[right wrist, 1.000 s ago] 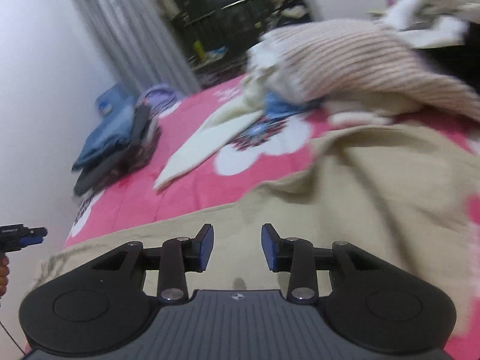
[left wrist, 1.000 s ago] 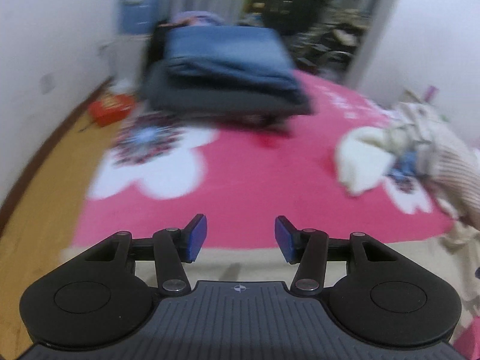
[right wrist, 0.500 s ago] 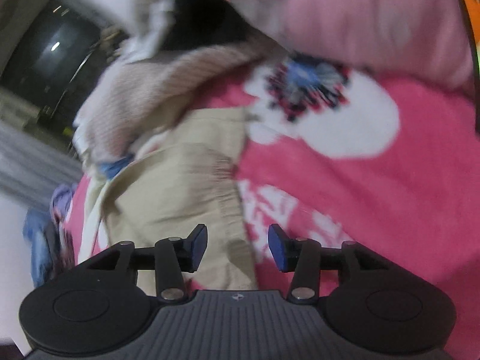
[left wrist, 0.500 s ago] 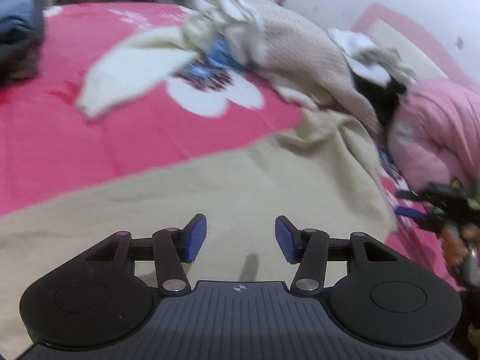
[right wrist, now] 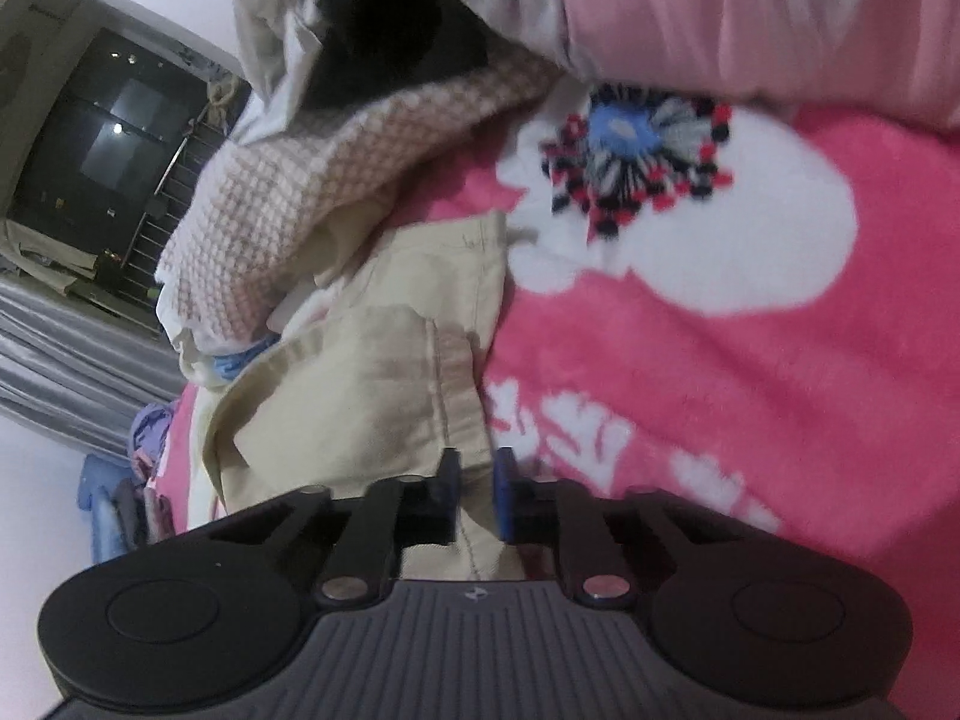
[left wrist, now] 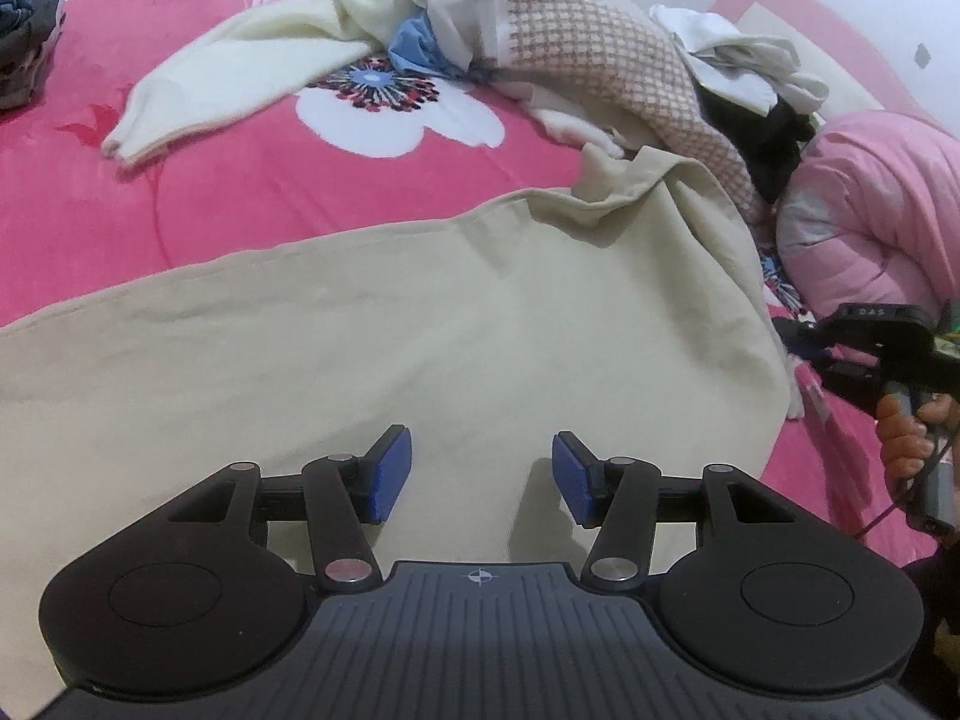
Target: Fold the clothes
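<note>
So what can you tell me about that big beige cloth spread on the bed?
The beige garment is plain woven cloth with stitched seams, lying mostly flat across the pink flowered blanket. Its far corner is rumpled against the checked knit in the clothes pile. The right gripper is shut on its seamed edge; the left gripper is open above it.

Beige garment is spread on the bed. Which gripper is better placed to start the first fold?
Right, probably. The right gripper has just closed on the beige garment's hemmed edge, with fabric between its pads. The left gripper is open over the flat middle, gripping nothing.
</note>
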A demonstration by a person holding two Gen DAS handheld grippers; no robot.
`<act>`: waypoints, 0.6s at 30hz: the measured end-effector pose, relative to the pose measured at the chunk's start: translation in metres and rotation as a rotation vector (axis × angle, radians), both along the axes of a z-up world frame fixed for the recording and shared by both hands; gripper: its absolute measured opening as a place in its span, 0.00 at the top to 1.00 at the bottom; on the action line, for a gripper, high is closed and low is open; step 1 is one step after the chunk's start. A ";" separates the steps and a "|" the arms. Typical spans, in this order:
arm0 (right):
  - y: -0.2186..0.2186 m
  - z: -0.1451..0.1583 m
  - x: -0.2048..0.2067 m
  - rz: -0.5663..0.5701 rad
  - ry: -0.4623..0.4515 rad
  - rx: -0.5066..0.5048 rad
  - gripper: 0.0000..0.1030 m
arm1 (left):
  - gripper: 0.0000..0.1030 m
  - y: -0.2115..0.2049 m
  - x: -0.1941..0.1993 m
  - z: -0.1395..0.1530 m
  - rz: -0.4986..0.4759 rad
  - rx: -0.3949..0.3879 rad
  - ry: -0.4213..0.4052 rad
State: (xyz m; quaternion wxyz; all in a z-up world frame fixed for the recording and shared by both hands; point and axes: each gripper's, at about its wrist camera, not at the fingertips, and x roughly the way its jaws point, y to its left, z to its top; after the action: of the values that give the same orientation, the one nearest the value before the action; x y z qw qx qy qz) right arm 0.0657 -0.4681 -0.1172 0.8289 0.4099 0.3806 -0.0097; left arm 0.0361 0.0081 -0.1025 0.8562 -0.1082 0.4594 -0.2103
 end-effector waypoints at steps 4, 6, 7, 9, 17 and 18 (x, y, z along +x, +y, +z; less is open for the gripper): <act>0.006 0.020 -0.003 0.017 -0.087 -0.105 0.96 | 0.48 -0.003 -0.001 -0.001 -0.001 0.006 -0.006; 0.010 0.029 -0.002 0.024 -0.115 -0.163 0.97 | 0.47 -0.005 -0.002 -0.002 -0.004 0.013 -0.011; 0.013 0.034 -0.002 0.028 -0.132 -0.201 0.97 | 0.47 -0.006 -0.002 -0.002 -0.006 0.016 -0.013; 0.017 0.046 0.000 0.044 -0.169 -0.288 0.97 | 0.47 -0.007 -0.003 -0.001 -0.009 0.014 -0.017; 0.031 0.095 0.047 0.166 -0.273 -0.712 0.97 | 0.47 -0.006 -0.003 -0.003 -0.017 0.008 -0.028; 0.033 0.101 0.057 0.191 -0.290 -0.763 0.98 | 0.47 -0.006 -0.003 -0.003 -0.020 0.009 -0.030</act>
State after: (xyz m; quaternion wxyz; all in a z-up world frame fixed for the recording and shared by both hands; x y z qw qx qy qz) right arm 0.1225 -0.4351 -0.0167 0.9635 0.0332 0.2651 -0.0154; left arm 0.0332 0.0021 -0.1054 0.8613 -0.0963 0.4486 -0.2184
